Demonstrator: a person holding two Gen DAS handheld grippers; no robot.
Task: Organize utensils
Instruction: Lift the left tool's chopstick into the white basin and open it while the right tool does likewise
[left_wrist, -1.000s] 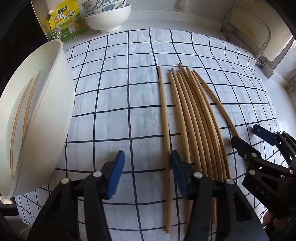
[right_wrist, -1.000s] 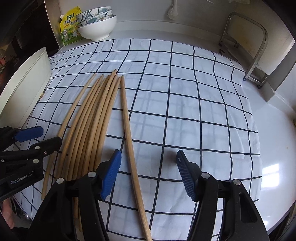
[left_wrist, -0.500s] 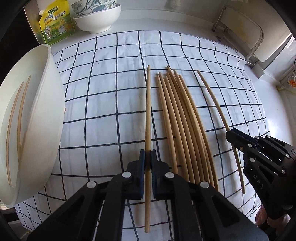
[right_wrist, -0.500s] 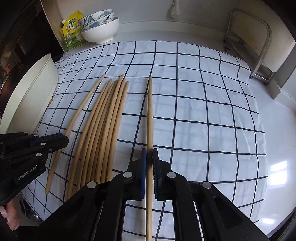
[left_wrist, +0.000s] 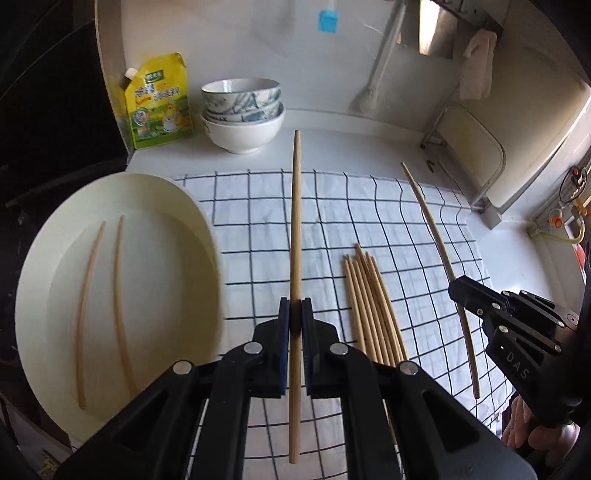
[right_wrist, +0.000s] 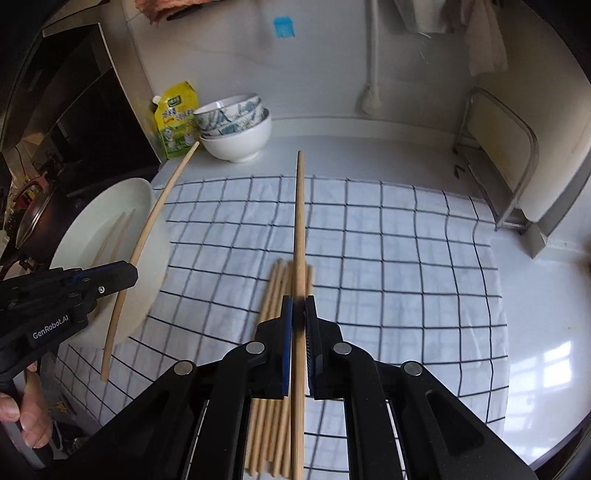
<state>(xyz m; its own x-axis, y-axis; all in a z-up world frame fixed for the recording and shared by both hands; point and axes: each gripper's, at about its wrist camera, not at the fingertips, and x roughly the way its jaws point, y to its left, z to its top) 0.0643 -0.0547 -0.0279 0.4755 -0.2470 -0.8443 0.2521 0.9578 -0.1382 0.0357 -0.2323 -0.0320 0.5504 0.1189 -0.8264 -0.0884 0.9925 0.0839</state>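
Holding one wooden chopstick each, both grippers are above the checked cloth that covers the white surface. The left gripper has its blue-padded fingers clenched on a chopstick a little below its middle, so the stick points away over the cloth toward the stacked bowls. The right gripper is clenched in the same way on the second chopstick. In the left wrist view this second stick appears thin and curved at the right side. The remaining chopsticks lie as one bundle on the cloth, between the two grippers and below them. Left of the cloth stands a big white bowl, with two chopsticks already inside. A yellow pouch stands beside the stacked bowls near the wall.
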